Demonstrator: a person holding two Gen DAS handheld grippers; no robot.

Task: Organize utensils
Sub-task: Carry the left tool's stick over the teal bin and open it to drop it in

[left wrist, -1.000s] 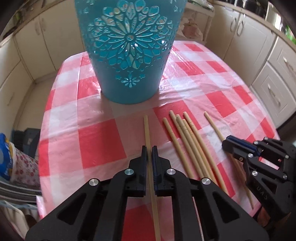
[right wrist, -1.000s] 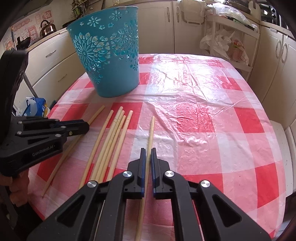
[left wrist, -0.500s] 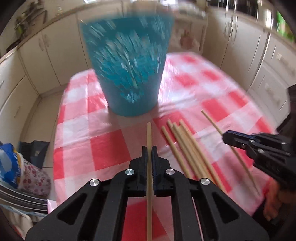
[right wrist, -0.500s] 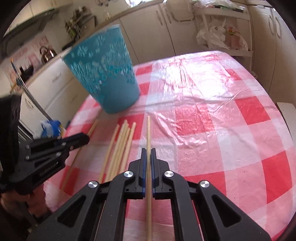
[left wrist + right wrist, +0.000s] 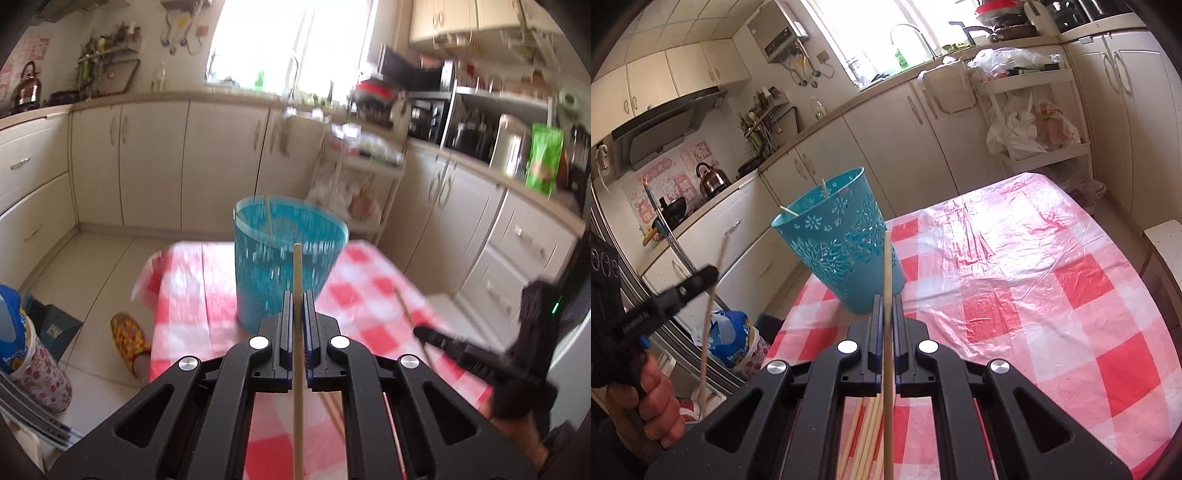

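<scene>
Chopsticks sit clamped in both your grippers, lifted off the checked tablecloth (image 5: 1052,266). Your left gripper (image 5: 297,314) pinches one chopstick (image 5: 297,280), its tip toward the blue basket (image 5: 288,254) at twelve o'clock. Your right gripper (image 5: 885,317) grips another chopstick (image 5: 887,266), basket at eleven o'clock. Loose chopsticks (image 5: 864,435) lie at six o'clock beneath it.

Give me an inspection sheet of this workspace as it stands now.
Surface: table under a red-and-white checked cloth.
Job's things: blue basket upright, two sticks poking above its rim; loose chopsticks lying on the cloth.
Clutter: nothing seen on the table.
Grippers: left gripper and right gripper each shut on one chopstick, raised above the table.
Cables: nothing seen.
Surroundings: kettle, white cabinets, slipper on the floor.
</scene>
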